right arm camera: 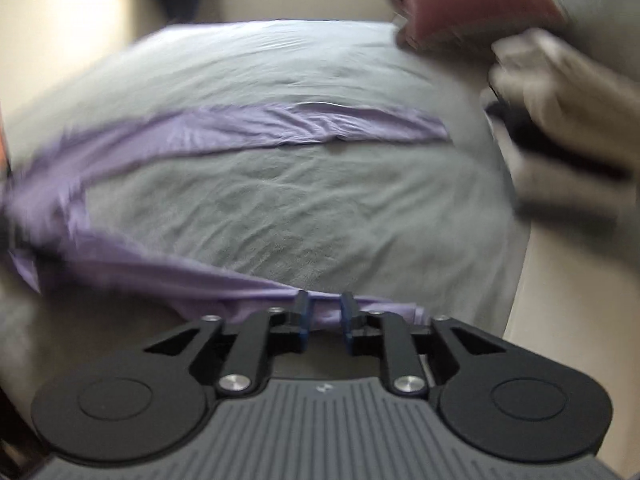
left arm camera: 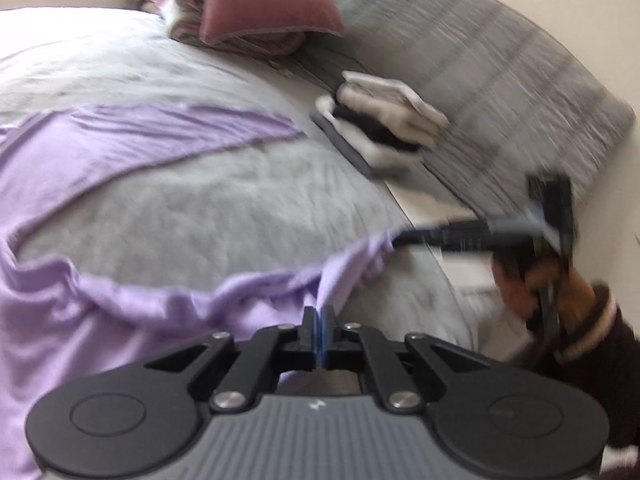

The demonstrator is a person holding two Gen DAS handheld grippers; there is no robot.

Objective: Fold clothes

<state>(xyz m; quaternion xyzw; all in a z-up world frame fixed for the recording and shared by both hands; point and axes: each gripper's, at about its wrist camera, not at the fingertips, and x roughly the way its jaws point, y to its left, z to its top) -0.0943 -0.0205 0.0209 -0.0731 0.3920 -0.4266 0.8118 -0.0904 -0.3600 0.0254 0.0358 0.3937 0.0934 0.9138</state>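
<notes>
No writing or brand can be read; both views are blurred. The lilac garment (left arm camera: 132,140) lies spread on the grey bed (left arm camera: 224,200), one hem lifted near the bed's right edge. The left gripper (left arm camera: 319,314) is clenched on this hem. The right gripper (right arm camera: 323,308) has fabric bunched between its parted fingers. Folded clothes (left arm camera: 384,120) sit at the head edge, beside a maroon pillow (left arm camera: 264,0). The bed's middle is free.
</notes>
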